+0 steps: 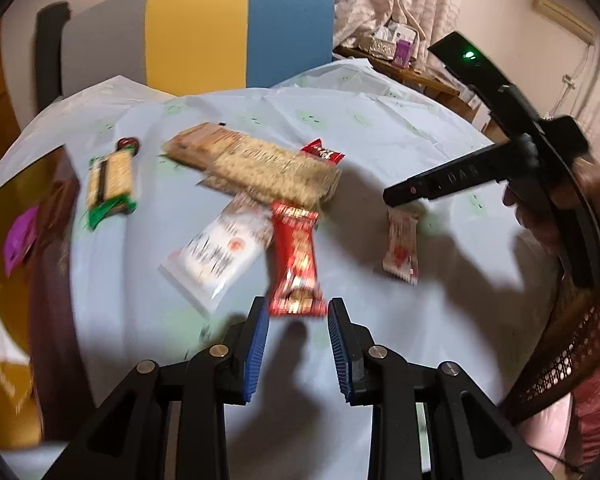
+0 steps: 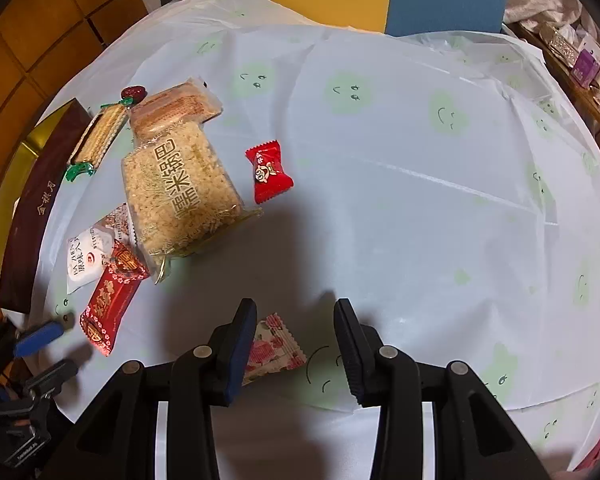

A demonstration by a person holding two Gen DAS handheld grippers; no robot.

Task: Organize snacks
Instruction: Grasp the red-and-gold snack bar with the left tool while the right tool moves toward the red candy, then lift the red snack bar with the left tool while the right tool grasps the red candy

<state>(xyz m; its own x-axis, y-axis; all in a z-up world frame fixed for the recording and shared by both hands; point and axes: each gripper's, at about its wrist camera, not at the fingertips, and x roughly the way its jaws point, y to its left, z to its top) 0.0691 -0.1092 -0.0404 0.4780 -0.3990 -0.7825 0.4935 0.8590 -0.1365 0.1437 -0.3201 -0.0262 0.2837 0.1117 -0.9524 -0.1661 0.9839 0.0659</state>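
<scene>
We hover our open, empty left gripper (image 1: 298, 334) just short of the long red foil-wrapped snack bar (image 1: 296, 260); next, close around it. Right gripper (image 2: 296, 344) open too.

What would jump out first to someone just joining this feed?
Probably the heap of wrapped snacks left of centre on the pale tablecloth, led by the big rice cracker pack with a long red bar at its near end. A small red candy lies alone beside it, and a pink floral packet sits just ahead of the open right gripper. The left gripper, also open, points at that red bar.
</scene>
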